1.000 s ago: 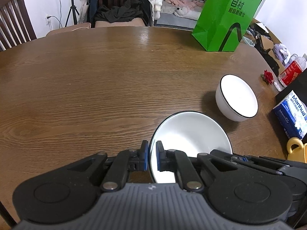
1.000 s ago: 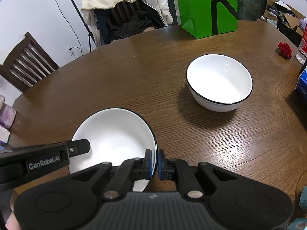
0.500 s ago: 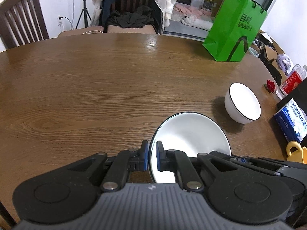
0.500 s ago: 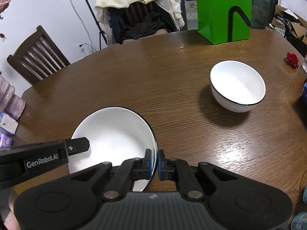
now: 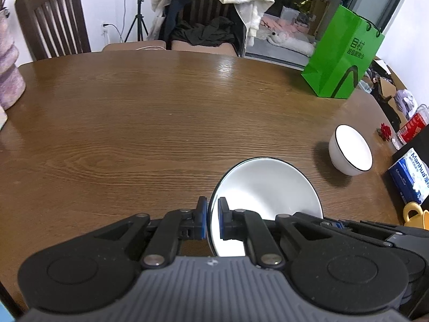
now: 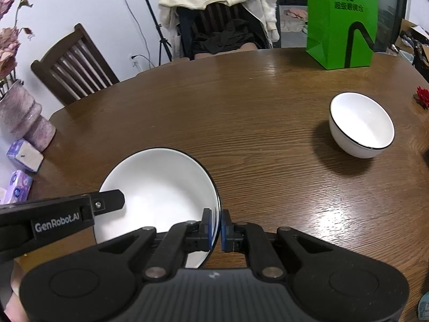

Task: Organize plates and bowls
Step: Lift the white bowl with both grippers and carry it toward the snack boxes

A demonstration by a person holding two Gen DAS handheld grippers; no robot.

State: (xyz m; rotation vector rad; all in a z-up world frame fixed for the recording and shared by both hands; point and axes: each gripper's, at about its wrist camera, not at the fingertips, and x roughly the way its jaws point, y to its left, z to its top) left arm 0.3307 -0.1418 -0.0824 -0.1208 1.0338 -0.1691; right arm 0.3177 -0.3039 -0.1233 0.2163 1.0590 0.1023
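Right wrist view — both grippers [image 6: 215, 225] [image 5: 212, 221] clamp plate [image 6: 161, 187] rim.

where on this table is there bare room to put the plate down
The broad middle of the table is bare wood, from the plate up to the chairs and across to the green bag. Also free: the strip between plate and white bowl. Crowded: the right edge past the bowl, with tissue pack and yellow mug, and the left edge by the vase.
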